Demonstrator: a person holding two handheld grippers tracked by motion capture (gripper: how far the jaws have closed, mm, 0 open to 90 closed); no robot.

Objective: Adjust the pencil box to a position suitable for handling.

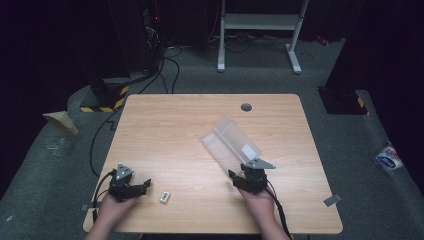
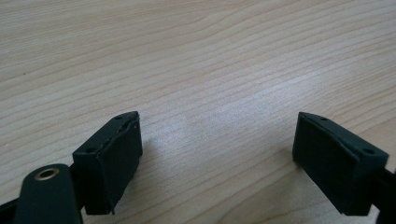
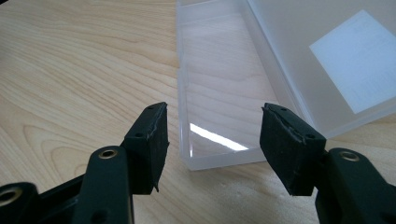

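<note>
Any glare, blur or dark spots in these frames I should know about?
High view: table evenly lit, the room around it nearly black, picture soft, so the small white item is unreadable. Left gripper view: mild sheen on the wood between the open jaws, far wood slightly soft. Right gripper view: a bright glare streak on the clear box floor near its front wall; white label washed out.

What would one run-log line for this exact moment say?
left hand-held gripper: open, empty, near small white block | right hand-held gripper: open, at near end of clear box | box lid: open | table
</note>
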